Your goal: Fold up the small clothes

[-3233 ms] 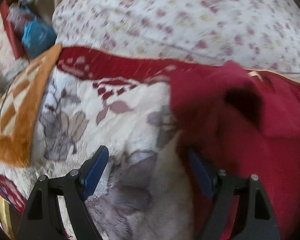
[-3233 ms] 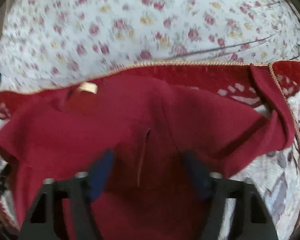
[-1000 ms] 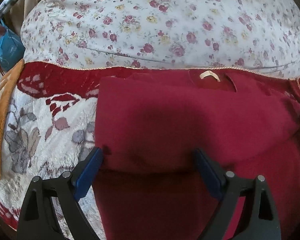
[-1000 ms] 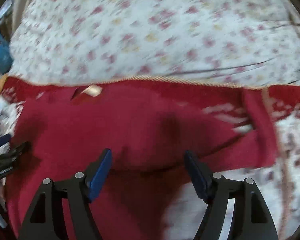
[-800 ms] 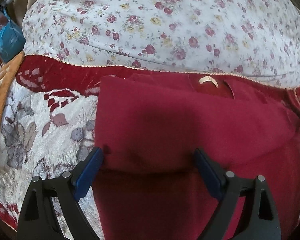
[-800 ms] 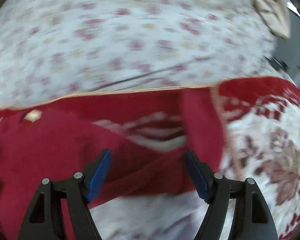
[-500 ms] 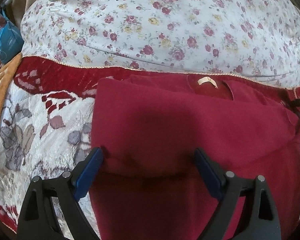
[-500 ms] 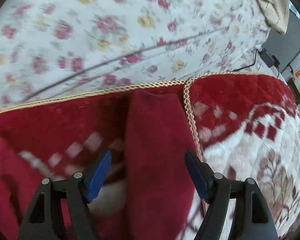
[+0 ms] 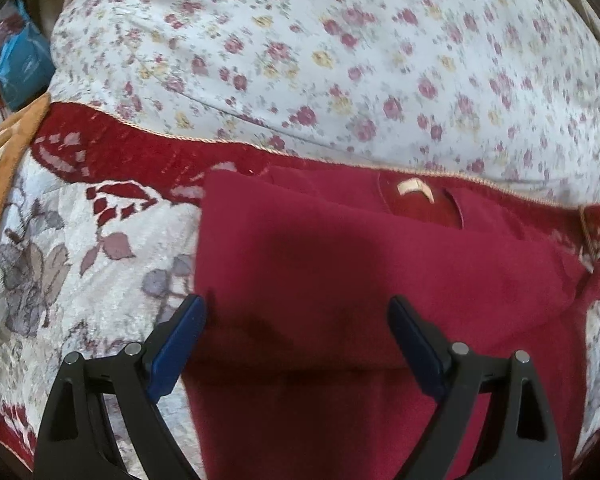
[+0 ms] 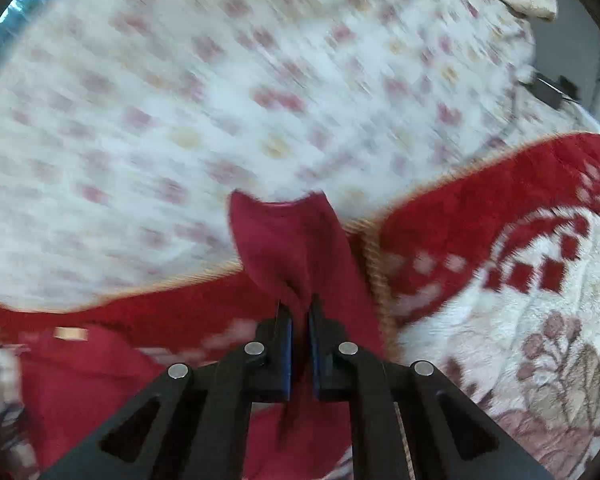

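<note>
A dark red top (image 9: 340, 272) lies on a patterned blanket, its left side folded over and its neck label (image 9: 412, 188) at the far edge. My left gripper (image 9: 296, 312) hovers open over the top's folded part, blue fingers spread wide with nothing pinched. In the right wrist view my right gripper (image 10: 299, 320) is shut on the top's red sleeve (image 10: 288, 240), whose cuff stands up past the fingertips, lifted off the blanket. The body of the top (image 10: 84, 372) shows at lower left of that view.
A white flowered quilt (image 9: 340, 60) bulges behind the blanket's red border (image 9: 120, 148). An orange cloth (image 9: 4, 168) and a blue bag (image 9: 20, 68) lie far left. A cable and adapter (image 10: 552, 88) sit at the far right.
My right gripper swung right to the sleeve, closed on it and lifted it. The left gripper stayed open over the top, rolling slightly.
</note>
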A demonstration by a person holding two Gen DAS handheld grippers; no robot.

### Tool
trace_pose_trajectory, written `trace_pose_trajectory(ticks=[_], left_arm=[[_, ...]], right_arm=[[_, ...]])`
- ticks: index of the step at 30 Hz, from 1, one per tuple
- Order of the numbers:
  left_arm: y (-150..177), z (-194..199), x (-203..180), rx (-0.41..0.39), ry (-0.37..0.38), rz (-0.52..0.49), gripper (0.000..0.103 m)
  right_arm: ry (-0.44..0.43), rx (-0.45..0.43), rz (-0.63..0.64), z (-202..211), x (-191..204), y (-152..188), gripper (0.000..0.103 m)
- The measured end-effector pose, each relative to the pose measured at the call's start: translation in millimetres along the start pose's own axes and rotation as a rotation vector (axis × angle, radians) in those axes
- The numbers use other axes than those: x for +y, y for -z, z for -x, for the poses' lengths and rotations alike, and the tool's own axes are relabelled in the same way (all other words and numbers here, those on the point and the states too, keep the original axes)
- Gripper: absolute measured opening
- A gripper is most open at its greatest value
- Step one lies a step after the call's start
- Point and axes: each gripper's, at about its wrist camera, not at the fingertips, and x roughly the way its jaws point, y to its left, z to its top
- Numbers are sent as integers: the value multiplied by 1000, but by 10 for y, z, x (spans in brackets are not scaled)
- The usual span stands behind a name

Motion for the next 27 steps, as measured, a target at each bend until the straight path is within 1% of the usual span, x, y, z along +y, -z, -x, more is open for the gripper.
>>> trace_pose_trajectory(ticks=[1,2,4,8,9,10,12,15,16,18,20,21,24,26,27], left_arm=[[-10,49,43,-11,3,15,91],[-16,94,80,-21,4,26,91],[-26,172,153,-41,1,42,91],[-53,351,378,-90,-22,89,91],[-58,395,454,-101,-28,106,91],[-63,436,533,-109,-32,123,91],[-65,513,693,-124,-44,156,91],[-57,586,926,-139,-75,200,91],[-52,613,1004,-143,-80,216,91],[-36,665,1176,-151,-86,252,91],[-20,699,1298,-163,-94,274,91],[-10,704,1329,-163,-98,276,91],[-6,678,1380,-156,-93,272,91],[-25,640,1358,-147,-87,253,91],[-38,618,1335,-144,-82,240,91]], right_arm=[[-54,-10,28,163,91,-1,7],[-139,-17,73,358,269,-21,7],[-241,-16,151,604,640,-13,7],[-474,4,375,1061,1563,152,8],[-545,22,430,1123,1823,210,8],[-593,42,469,1173,2051,307,8],[-694,110,550,1161,2558,449,8],[-798,211,637,1006,3103,657,8],[-810,241,665,955,3248,743,8],[-811,308,729,719,3576,926,8],[-779,398,785,350,3867,1128,8],[-760,426,804,200,3970,1195,8],[-670,504,837,-476,4227,1321,8],[-586,506,847,-868,4348,1345,8],[-551,507,821,-1116,4390,1331,8]])
